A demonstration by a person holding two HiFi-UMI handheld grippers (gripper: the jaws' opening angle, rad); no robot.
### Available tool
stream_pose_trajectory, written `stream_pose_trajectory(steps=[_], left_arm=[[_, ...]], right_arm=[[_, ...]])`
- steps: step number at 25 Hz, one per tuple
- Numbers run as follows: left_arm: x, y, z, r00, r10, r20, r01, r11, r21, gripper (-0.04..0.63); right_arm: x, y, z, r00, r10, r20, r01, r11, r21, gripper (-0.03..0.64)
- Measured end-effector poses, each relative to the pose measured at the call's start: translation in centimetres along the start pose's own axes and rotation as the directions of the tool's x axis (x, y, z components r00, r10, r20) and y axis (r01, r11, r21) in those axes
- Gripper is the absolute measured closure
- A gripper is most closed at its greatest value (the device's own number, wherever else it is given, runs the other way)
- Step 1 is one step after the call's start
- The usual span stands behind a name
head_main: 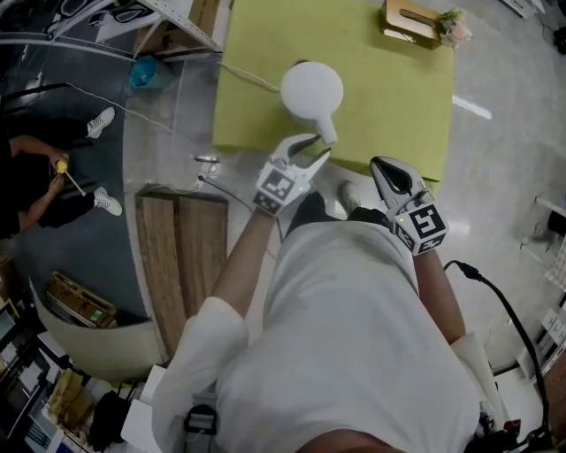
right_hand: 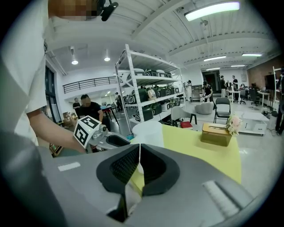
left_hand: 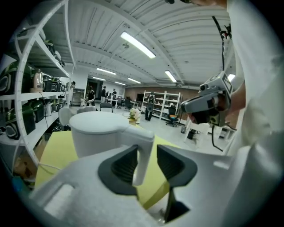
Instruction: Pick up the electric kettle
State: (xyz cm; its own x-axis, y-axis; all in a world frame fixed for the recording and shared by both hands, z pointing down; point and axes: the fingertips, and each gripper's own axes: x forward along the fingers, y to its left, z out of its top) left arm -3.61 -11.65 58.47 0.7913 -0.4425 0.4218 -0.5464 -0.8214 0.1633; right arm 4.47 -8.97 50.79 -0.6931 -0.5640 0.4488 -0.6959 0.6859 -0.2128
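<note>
The kettle is located at 12 o'clock of the left gripper, its upright handle straddled unpressed by the parted jaws; the right gripper, farther off, is shut and empty.

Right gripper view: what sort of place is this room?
Likely a lab or testing workshop: white shelving racks stacked with appliances, office chairs, and long strip lights overhead.

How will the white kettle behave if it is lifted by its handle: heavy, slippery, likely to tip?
The kettle sits to one side of its smooth handle, so it likely tilts and may slip. The cord reaching it could tug.
</note>
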Motion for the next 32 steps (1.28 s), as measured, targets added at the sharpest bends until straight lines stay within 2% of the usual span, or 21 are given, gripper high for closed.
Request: stream_pose_trajectory(steps=[7,18,30,32], left_arm=[[1.1,0.5,-1.3,0.999,-0.04,-0.02,0.04,0.999,0.005,0.418],[4.2,0.5,-2.3,0.992,-0.121,-0.03,0.123,0.992,0.036,0.396],[7.2,-1.3,-2.2,0.98,-0.196,-0.023,0.197,0.968,0.154,0.399],[7.4,-1.1,-2.2,0.984,-0.179,-0.023,0.18,0.966,0.183,0.432]], right_arm=[[0.1,0.1,-0.3,0.999,-0.033,-0.011,0.034,0.999,0.016,0.606],[-0.4,-0.3,-1.2,0.993,-0.11,-0.029,0.112,0.992,0.055,0.606],[-0.7,-0.9,-2.0,0.986,-0.161,-0.031,0.163,0.982,0.098,0.606],[-0.9,-1.1,-2.0,0.985,-0.169,-0.032,0.172,0.979,0.107,0.606]])
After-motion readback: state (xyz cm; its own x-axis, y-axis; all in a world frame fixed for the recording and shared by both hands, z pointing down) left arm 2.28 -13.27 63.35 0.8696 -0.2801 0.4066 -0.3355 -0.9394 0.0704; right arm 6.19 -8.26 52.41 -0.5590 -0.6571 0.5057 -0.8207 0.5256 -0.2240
